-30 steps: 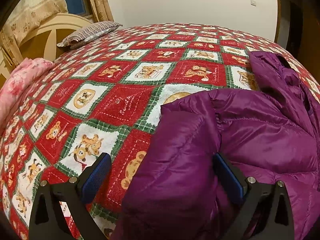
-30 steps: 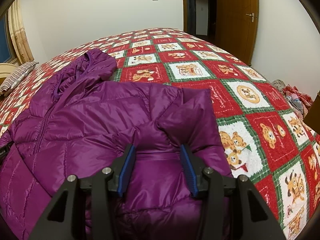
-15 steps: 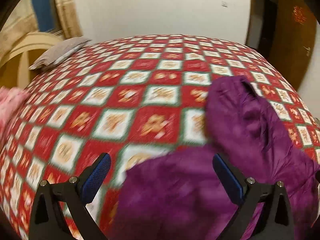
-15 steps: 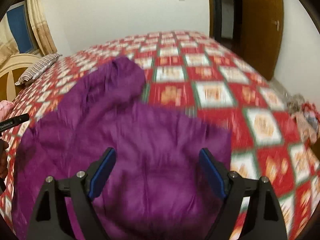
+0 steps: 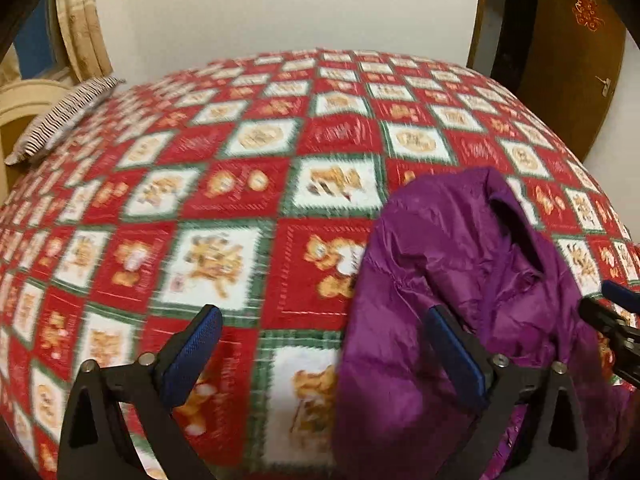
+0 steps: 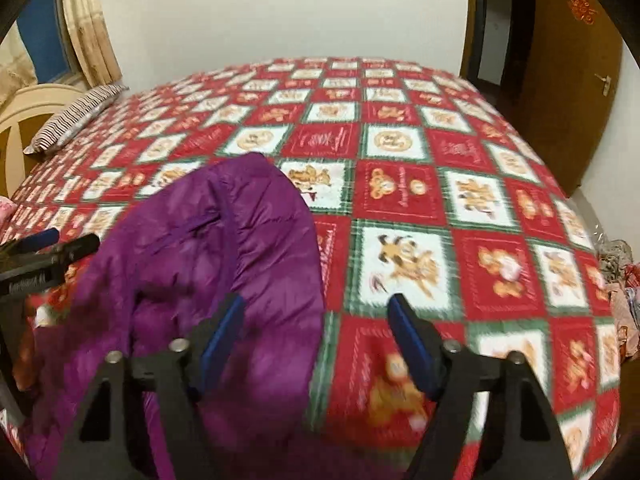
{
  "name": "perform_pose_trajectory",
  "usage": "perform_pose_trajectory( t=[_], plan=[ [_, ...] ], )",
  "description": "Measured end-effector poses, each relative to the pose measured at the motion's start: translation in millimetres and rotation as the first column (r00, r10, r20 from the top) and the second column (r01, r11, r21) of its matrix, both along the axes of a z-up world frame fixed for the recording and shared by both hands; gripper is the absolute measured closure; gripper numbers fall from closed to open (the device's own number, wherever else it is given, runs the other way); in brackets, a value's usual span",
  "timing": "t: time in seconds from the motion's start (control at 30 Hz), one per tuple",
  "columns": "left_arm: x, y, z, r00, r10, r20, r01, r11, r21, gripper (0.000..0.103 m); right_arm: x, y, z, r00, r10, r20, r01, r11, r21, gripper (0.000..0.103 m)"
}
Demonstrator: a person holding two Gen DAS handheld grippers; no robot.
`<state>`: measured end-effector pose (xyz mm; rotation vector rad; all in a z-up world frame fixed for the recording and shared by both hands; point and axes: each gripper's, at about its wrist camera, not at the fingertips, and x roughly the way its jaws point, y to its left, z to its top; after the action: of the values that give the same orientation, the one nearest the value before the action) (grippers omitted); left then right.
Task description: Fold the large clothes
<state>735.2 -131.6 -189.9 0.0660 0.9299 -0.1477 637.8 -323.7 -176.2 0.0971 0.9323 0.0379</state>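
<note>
A purple puffer jacket with a hood (image 5: 452,280) lies on the red patterned bedspread (image 5: 240,184). In the left wrist view it fills the lower right, and my left gripper (image 5: 324,348) is open and empty, its right finger over the jacket's left edge. In the right wrist view the jacket (image 6: 224,248) lies at the lower left. My right gripper (image 6: 316,340) is open and empty, its left finger over the jacket's right edge. Each gripper shows at the side of the other's view.
A striped pillow (image 5: 60,116) and cream headboard (image 5: 24,100) stand at the far left. A brown door (image 6: 568,92) and a dark doorway are at the far right. Clothes lie on the floor by the bed's right side (image 6: 620,280).
My right gripper opened and let go of the jacket fold. Both grippers have moved forward over the jacket toward its hood end.
</note>
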Motion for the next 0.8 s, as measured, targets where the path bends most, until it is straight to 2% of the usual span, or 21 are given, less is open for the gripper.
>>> perform_pose_trajectory(
  t=[0.03,0.07,0.1,0.13,0.17,0.2,0.3,0.47,0.53,0.6,0.73,0.77,0.8],
  plan=[
    [3.3,-2.9,-8.7,0.999,-0.022,-0.026,0.021,1.0,-0.015,0.027,8.2,0.5,-9.1,0.999,0.002,-0.035,-0.002,1.0,0.006,0.033],
    [4.5,-5.3,-16.4,0.997,-0.053,-0.054,0.051,0.998,-0.039,0.044,13.3,0.6,-17.7,0.998,0.007,-0.066,-0.006,1.0,0.009,0.042],
    [2.7,-7.7,-18.8,0.997,-0.067,-0.047,0.065,0.997,-0.037,0.044,16.1,1.5,-23.6,0.997,0.011,-0.081,-0.01,1.0,0.012,0.056],
    [-2.8,-12.3,-16.0,0.995,-0.095,0.0,0.095,0.995,-0.023,0.062,16.6,3.1,-27.8,0.997,0.017,-0.078,-0.016,1.0,0.006,0.06],
    [-6.3,-16.2,-14.1,0.991,-0.131,0.009,0.131,0.991,-0.029,0.101,14.4,5.1,-27.3,0.998,0.026,-0.057,-0.026,1.0,-0.008,0.071],
    [-10.8,-20.4,-9.7,0.987,-0.161,0.015,0.162,0.986,-0.027,0.101,12.1,7.6,-26.0,0.998,0.046,-0.047,-0.046,0.999,-0.007,0.094],
    [-30.4,-20.7,15.2,0.973,-0.194,0.126,0.197,0.98,-0.016,0.101,-3.0,12.2,-10.7,0.997,0.072,0.02,-0.072,0.997,-0.029,0.097],
    [-63.9,-9.7,54.0,0.947,-0.226,0.227,0.241,0.97,-0.039,0.101,-37.6,9.7,27.6,0.985,0.085,0.147,-0.085,0.996,-0.008,0.098],
    [-86.1,-6.8,69.0,0.921,-0.249,0.299,0.264,0.964,-0.011,0.101,-53.3,12.3,43.2,0.975,0.093,0.204,-0.091,0.996,-0.016,0.098],
    [-119.5,1.5,83.7,0.888,-0.279,0.366,0.308,0.951,-0.023,0.101,-72.3,13.7,58.0,0.962,0.101,0.253,-0.104,0.995,-0.004,0.098],
    [-201.3,20.5,99.4,0.808,-0.334,0.485,0.381,0.925,0.003,0.101,-130.6,18.3,78.7,0.922,0.141,0.359,-0.146,0.989,-0.014,0.098],
    [-227.0,24.2,97.1,0.786,-0.36,0.502,0.388,0.92,0.051,0.101,-146.9,20.1,81.1,0.914,0.161,0.373,-0.164,0.986,-0.023,0.098],
    [-246.4,28.1,92.7,0.778,-0.383,0.498,0.398,0.914,0.081,0.101,-163.6,21.3,82.2,0.907,0.176,0.382,-0.176,0.984,-0.036,0.098]
  ],
)
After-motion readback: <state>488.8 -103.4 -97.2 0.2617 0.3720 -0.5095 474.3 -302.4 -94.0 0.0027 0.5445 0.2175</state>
